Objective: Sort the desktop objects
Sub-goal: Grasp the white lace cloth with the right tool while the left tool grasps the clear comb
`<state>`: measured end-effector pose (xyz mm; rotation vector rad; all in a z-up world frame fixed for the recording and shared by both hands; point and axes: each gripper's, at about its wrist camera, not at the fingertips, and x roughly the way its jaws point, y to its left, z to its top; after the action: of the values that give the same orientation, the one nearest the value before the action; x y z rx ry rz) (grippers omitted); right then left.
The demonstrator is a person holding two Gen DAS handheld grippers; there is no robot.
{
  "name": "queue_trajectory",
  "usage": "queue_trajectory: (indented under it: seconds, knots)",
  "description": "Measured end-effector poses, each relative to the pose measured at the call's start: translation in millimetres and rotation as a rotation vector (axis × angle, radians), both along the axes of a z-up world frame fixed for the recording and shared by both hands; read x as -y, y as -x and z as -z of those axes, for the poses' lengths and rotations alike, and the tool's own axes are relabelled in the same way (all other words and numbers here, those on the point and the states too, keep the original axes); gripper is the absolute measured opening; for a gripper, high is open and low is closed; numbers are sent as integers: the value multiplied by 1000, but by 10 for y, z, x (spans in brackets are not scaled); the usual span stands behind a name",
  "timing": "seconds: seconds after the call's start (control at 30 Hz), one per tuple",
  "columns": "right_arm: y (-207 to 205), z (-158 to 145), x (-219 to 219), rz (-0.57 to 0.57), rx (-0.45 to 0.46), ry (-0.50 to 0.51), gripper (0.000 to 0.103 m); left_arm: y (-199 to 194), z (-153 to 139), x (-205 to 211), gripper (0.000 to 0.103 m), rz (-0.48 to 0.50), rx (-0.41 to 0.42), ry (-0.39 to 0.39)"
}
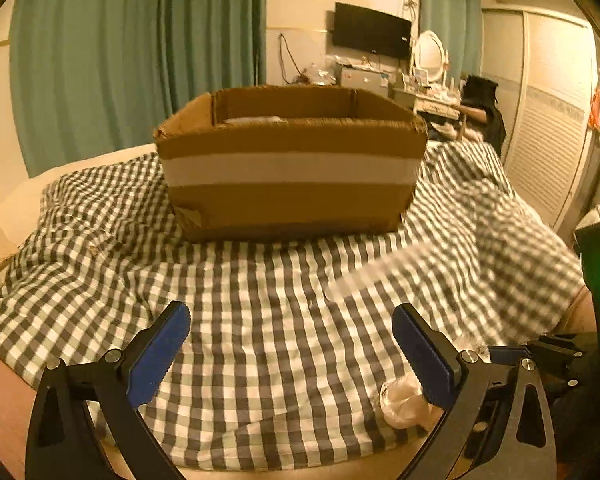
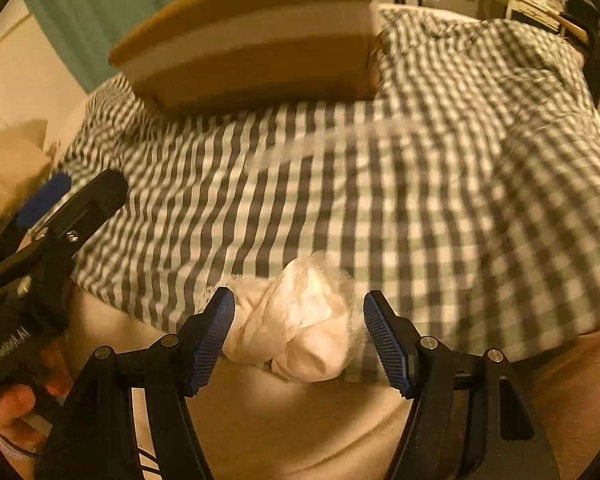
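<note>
Right tool around crumpled pale wrapper

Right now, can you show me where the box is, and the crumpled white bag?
cardboard box (image 1: 292, 204), left wrist view, on its front wall.
crumpled white bag (image 2: 300, 320), right wrist view, on its middle.
</note>
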<state>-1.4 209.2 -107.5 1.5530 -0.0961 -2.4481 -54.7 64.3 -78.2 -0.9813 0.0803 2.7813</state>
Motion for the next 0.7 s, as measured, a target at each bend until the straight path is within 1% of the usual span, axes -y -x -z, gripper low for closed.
queue_trajectory:
  seconds: [0.03,0.07,0.1,0.17,0.2,0.3,0.43,0.57,0.7]
  knots:
    - [7,20,28,-11,5,-10,56,18,39,-11,103,6,10,-1]
    - [16,46,45,-25,14,-14,37,34,66,-9,103,7,16,-2]
    - [24,72,61,-34,20,-22,25,52,97,-2,103,6,23,-2]
    - [21,95,76,-41,20,-31,19,101,145,2,103,2,36,-3]
    - [24,87,69,-39,15,-29,18,122,159,13,103,0,40,-6]
    - [50,29,35,-32,-10,-28,17,196,180,27,103,-11,51,-24]
    - [119,-178,-25,-23,-86,-72,17,326,188,13,103,-12,56,-32]
    - [334,-370,-97,2,-152,-114,17,469,183,-70,103,3,56,-33]
    - [547,-476,-256,47,-182,-104,17,665,186,-213,103,47,61,-22]
